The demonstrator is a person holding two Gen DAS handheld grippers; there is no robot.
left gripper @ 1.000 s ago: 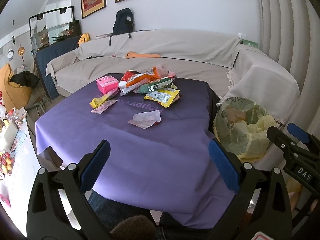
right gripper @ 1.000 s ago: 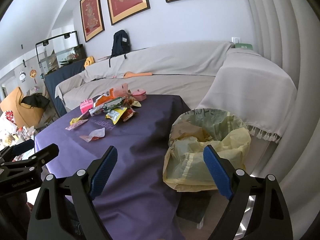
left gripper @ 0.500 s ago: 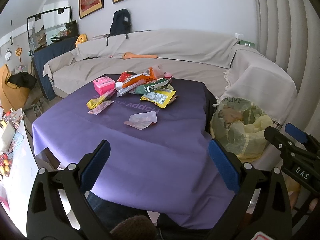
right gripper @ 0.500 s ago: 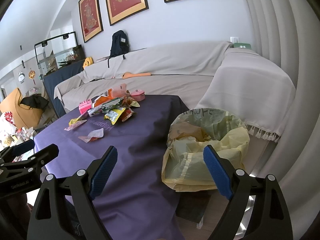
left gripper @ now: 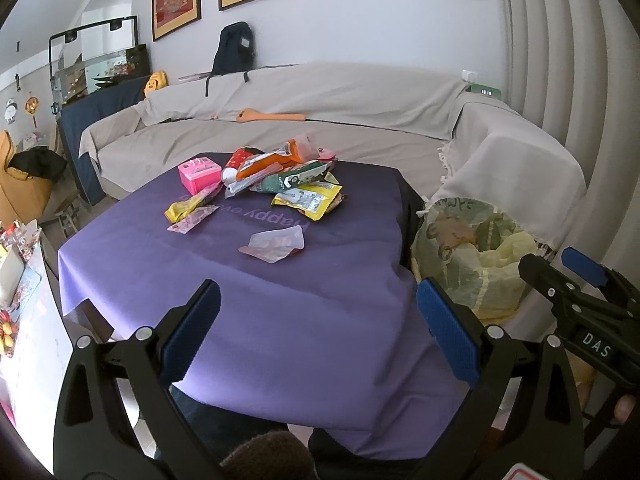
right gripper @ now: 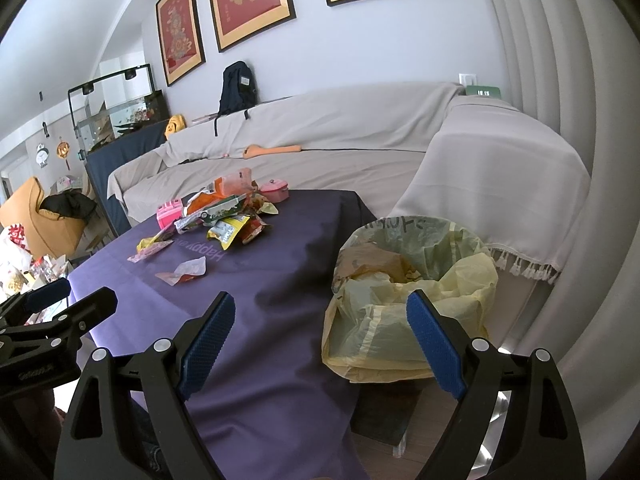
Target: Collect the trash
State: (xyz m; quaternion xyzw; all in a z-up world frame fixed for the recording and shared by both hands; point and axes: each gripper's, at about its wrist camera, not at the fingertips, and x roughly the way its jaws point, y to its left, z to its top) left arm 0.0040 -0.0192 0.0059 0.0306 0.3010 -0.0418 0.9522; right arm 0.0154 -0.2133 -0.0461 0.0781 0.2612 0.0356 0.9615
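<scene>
Nearby, 2 tools (both empty) gaping, wrappers (left gripper: pixel 280 184) piled, bin bag (right gripper: pixel 412 292) beside table (left gripper: pixel 320 320).

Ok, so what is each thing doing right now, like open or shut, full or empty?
Left gripper: open, empty.
Right gripper: open, empty.
Yellow-lined trash bin: open, partly filled.
Pale torn wrapper: lying flat, alone on the purple tablecloth.
Pile of snack wrappers: heaped, uncollected.
Pink box: upright.

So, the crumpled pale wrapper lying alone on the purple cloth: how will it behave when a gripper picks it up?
The pale wrapper looks like thin, creased film, so it is probably very light and floppy. It lies flat on the purple cloth, so the fingers may slide over it or pinch cloth too.
</scene>
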